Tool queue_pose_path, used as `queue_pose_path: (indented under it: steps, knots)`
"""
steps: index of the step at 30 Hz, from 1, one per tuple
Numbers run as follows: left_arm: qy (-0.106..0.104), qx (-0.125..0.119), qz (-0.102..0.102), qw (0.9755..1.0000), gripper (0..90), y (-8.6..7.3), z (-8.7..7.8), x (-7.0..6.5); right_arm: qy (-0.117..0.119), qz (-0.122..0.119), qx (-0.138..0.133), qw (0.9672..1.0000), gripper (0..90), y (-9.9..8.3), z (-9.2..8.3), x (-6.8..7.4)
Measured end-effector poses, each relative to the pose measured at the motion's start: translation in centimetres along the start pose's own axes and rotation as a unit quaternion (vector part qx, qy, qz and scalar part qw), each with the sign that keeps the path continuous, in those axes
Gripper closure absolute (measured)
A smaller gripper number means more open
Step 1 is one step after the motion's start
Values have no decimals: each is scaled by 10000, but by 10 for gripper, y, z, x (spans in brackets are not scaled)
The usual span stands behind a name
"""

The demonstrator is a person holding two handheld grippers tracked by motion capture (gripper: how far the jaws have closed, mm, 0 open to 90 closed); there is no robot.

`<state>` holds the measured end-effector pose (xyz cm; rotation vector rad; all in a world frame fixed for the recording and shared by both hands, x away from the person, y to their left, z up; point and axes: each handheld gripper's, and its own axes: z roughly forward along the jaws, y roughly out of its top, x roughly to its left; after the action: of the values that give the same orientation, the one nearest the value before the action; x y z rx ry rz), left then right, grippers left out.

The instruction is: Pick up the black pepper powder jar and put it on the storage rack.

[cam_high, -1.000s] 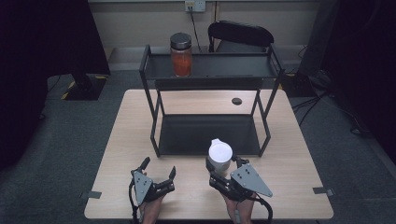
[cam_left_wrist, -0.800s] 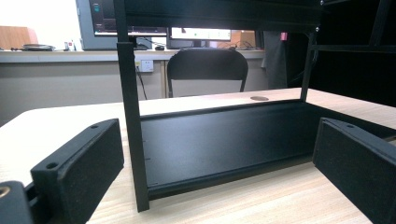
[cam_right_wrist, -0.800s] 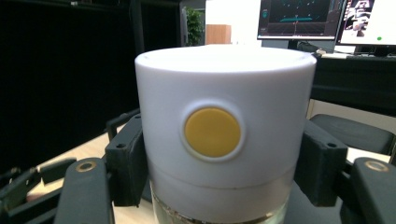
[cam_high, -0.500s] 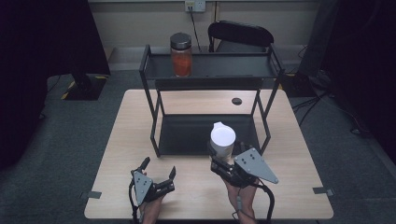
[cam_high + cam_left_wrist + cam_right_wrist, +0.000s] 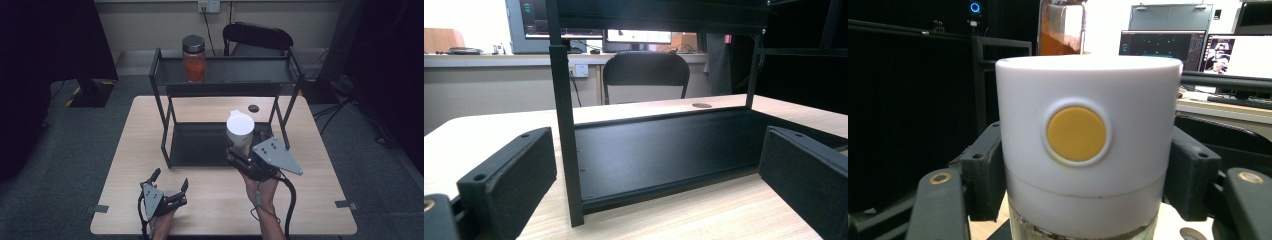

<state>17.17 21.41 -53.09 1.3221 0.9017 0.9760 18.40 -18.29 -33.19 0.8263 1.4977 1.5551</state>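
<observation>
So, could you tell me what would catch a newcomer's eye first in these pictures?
Probably the white-lidded jar, clamped in the right gripper and held above the front edge of the black two-tier rack; its lid shows a round yellow button. Next, the orange-filled jar standing alone at the left of the rack's top shelf. The left gripper rests open near the table's front edge.

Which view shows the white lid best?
The right gripper view: the lid is close up, with its yellow button and the jaws clamped on both sides. The high view shows its round top from above, small, over the shelf.
</observation>
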Motion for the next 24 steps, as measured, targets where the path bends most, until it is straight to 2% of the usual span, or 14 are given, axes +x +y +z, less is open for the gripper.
queue_pose_path:
  steps: [11, 16, 20, 24]
  knots:
    - [22, -2, -2, 10000, 12, 0, 0, -1, -49, -69, -110, 9999, 300, 35, 23, -14]
    - [29, 0, -1, 10000, 12, 0, 0, -1, -29, 75, -92, 9999, 300, 48, 38, -23]
    - [28, -2, -2, 10000, 12, 0, 0, -1, -127, -43, -65, 9999, 300, 55, 49, -22]
    - [33, -3, -4, 10000, 13, 0, 0, -1, -148, -3, -69, 9999, 301, 64, 59, -24]
